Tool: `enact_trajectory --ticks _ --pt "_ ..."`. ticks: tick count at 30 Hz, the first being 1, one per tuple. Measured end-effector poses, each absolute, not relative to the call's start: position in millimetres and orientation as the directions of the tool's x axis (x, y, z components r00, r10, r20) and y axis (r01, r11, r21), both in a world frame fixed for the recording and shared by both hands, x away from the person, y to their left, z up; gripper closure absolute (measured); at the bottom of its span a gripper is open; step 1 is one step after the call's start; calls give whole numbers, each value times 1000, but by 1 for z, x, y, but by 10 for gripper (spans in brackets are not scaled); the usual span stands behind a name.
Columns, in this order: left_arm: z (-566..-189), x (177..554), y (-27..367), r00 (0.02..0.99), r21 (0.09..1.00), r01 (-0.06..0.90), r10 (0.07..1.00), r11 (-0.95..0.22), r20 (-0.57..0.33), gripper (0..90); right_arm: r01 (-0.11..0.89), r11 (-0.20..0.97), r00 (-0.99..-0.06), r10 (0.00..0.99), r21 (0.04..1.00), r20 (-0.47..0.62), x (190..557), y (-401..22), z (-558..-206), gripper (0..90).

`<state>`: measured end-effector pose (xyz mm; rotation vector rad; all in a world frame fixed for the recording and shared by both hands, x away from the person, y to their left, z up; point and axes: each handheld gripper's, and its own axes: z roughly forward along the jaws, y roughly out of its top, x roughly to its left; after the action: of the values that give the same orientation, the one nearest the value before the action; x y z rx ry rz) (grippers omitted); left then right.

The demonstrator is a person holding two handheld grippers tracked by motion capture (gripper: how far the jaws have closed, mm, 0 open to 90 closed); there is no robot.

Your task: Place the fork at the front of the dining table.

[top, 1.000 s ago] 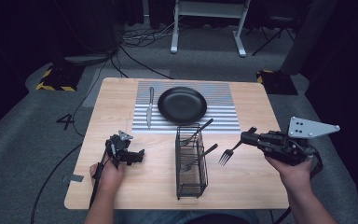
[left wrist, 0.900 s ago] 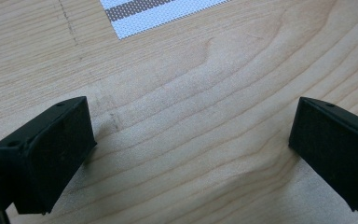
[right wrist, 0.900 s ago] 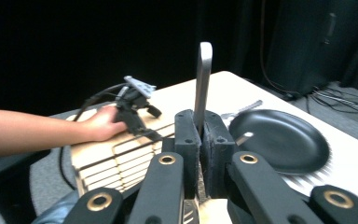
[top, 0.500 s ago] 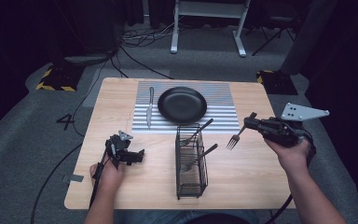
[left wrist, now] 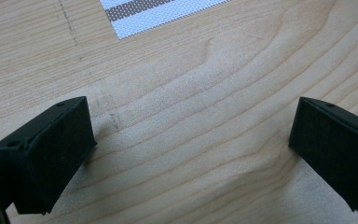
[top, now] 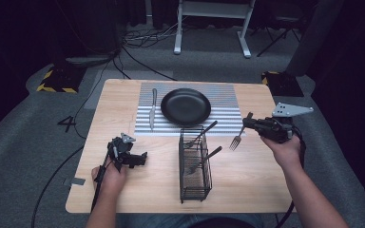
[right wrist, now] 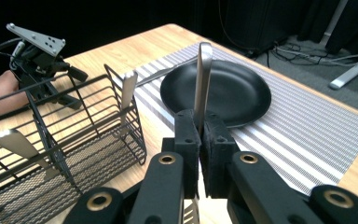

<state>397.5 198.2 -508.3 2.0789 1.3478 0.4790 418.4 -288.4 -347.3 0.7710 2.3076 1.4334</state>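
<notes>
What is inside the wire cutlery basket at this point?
Two utensils lean in the wire basket, their handles poking above the rim toward the plate. Their working ends sit low behind the mesh, so their types are unclear.

In the right gripper view the fork (right wrist: pixel 202 79) disappears between the closed jaws, its tines cut off at the bottom edge. The wire basket (right wrist: pixel 65 140) runs off the left and bottom edges there. In the high view the utensils (top: pixel 200 142) standing in the basket are too small to identify.

One black plate (top: pixel 186 106), one striped mat (top: pixel 223 114), one wire basket (top: pixel 194 166), one knife (top: pixel 153 108), one fork (top: pixel 237 137), two utensils in basket (top: pixel 204 157)
</notes>
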Motion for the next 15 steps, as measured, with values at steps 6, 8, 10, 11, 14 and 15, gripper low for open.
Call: enact_trajectory --ticks 6,8,10,11,14,15 --pt "-508 397 198 417 661 689 909 -297 -26 1 293 361 -806 591 886 26 422 -284 -358 857" --pt "-508 397 198 417 661 689 909 -297 -26 1 300 363 -806 591 882 32 423 -283 -361 857" --pt "-508 397 198 417 661 689 909 -297 -26 1 306 362 -806 591 881 37 424 -283 -364 857" --pt "-508 397 198 417 661 689 909 -297 -26 1 307 361 -806 590 880 39 424 -283 -365 857" --pt "-508 397 198 417 661 689 909 -297 -26 1 321 368 -805 591 873 47 426 -281 -369 855" --pt "-508 397 198 417 661 689 909 -297 -26 1 323 371 -805 591 871 47 426 -280 -370 854"
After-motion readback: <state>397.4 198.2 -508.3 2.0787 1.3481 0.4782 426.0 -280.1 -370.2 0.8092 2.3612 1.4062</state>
